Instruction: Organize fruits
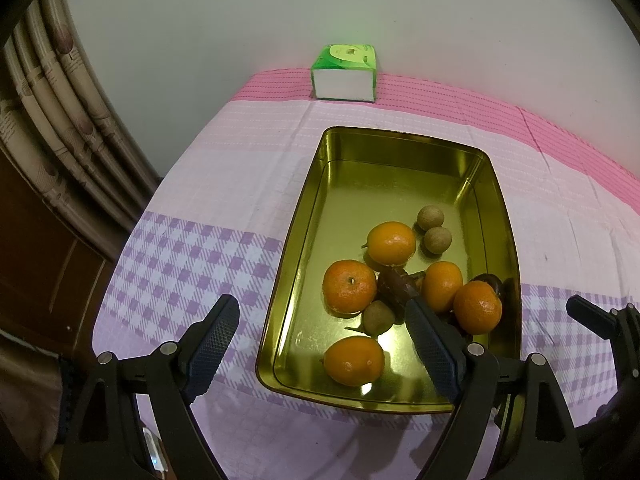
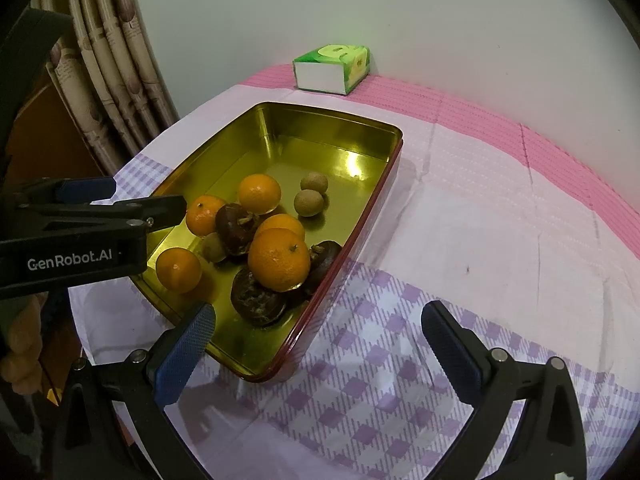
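A gold metal tin (image 1: 320,184) (image 2: 372,184) stands on the checked cloth. It holds several oranges (image 1: 350,291) (image 2: 279,260), brown longans (image 1: 431,218) (image 2: 309,203) and dark mangosteens (image 1: 394,286) (image 2: 258,300), bunched at its near end. My left gripper (image 1: 320,330) is open and empty above the tin's near left corner, one finger outside the rim, the other over the fruit. It also shows at the left of the right wrist view (image 2: 132,200). My right gripper (image 2: 316,334) is open and empty at the tin's near right corner.
A green and white tissue box (image 1: 345,74) (image 2: 332,68) stands at the far edge by the wall. Curtains (image 1: 52,120) and a wooden cabinet hang at the left. The pink and purple cloth (image 2: 480,240) covers the table to the right.
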Demonstrator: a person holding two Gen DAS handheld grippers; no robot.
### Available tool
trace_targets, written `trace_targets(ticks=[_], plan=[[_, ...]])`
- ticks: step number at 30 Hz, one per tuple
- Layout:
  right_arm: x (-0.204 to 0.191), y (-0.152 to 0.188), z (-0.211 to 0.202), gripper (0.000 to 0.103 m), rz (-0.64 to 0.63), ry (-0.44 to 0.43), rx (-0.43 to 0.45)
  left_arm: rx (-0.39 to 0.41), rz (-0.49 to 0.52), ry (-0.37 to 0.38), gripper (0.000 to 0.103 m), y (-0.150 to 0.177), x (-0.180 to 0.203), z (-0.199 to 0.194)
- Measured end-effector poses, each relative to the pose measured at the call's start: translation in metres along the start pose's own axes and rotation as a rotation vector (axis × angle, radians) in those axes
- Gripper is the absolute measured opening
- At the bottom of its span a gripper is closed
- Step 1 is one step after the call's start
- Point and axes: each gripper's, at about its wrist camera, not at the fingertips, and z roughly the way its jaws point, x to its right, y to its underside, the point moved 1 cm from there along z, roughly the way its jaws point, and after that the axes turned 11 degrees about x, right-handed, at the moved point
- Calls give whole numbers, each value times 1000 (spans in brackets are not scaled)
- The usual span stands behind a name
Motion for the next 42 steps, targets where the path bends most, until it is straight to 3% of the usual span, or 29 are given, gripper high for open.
trace_targets(ticks=[42], plan=[[14, -6, 1, 102, 19, 43, 5, 6, 35, -5, 85, 3, 8, -10]])
